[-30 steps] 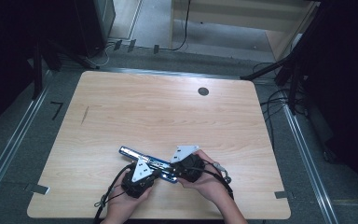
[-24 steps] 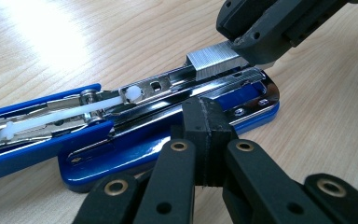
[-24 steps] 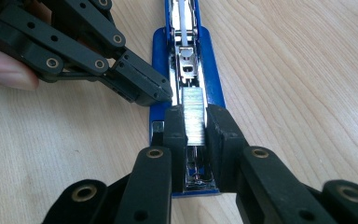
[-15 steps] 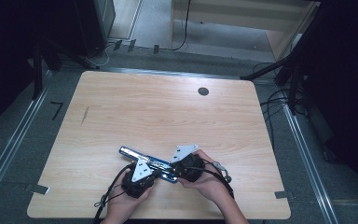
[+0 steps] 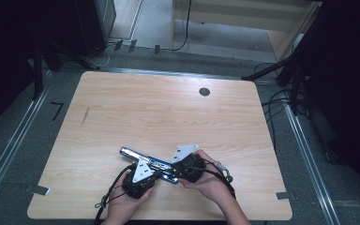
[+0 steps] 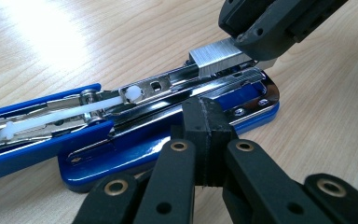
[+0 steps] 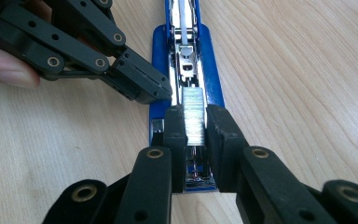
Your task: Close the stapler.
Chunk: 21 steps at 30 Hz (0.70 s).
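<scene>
Blue and chrome stapler (image 5: 150,164) lying flung open on the wooden tabletop (image 5: 168,112), near the edge closest to the person, magazine exposed and running away from both sets of jaws. Right gripper (image 7: 196,123) pinching a silvery strip of staples (image 7: 195,114) between its two black jaws, strip held upright over the open channel, just above the stapler's chrome rail (image 7: 186,65). Seen from the left gripper view, the same staples (image 6: 216,56) sitting at the far end of the magazine, clamped under the right gripper (image 6: 279,23) coming in from the top right. Left gripper (image 6: 205,130) pressed together, jaws meeting with no gap visible, tips resting against the near side of the blue base (image 6: 168,144), just beside the chrome tray. White plastic pusher rod (image 6: 65,114) stretched along the open arm, off to the left of those jaws. From the right gripper view, the left gripper (image 7: 140,84) reaching in from the upper left, tip touching the stapler's left edge right ahead of the staples. Up high, both hands close together: left hand (image 5: 126,201) and right hand (image 5: 211,183) each wrapped round a gripper, grey plates on top, cables trailing back off the tabletop edge. Small dark round spot (image 5: 204,92) on the far side of the tabletop, well apart from everything.
</scene>
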### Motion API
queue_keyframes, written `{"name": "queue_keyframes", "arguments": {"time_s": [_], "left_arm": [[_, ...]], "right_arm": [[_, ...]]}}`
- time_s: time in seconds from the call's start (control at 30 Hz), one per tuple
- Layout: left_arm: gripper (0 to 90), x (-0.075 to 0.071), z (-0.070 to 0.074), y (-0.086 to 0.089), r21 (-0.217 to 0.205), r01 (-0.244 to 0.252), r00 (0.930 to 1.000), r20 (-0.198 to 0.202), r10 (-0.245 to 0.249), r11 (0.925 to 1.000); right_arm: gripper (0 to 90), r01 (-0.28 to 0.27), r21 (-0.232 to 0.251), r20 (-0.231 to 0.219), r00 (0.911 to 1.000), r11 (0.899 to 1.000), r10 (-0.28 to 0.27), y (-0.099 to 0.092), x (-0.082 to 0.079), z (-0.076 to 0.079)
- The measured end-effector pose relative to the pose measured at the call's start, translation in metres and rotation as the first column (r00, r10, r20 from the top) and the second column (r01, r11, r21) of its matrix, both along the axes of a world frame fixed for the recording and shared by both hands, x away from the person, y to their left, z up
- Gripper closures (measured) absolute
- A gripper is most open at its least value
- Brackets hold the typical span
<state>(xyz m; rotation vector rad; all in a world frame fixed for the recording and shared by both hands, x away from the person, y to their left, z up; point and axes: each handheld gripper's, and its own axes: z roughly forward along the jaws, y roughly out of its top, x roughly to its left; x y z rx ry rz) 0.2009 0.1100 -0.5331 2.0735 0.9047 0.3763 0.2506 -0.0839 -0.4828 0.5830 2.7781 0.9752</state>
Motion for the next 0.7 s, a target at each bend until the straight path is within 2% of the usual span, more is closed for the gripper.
{"name": "queue_keyframes", "arguments": {"time_s": [0.7], "left_arm": [[90.0,0.0,0.0,0.0001,0.001,-0.001,1.0,0.0,0.001,1.0]], "right_arm": [[79.8,0.003,-0.004,-0.017,0.9998,1.0,-0.003,0.0009,0.0012,-0.003]]}}
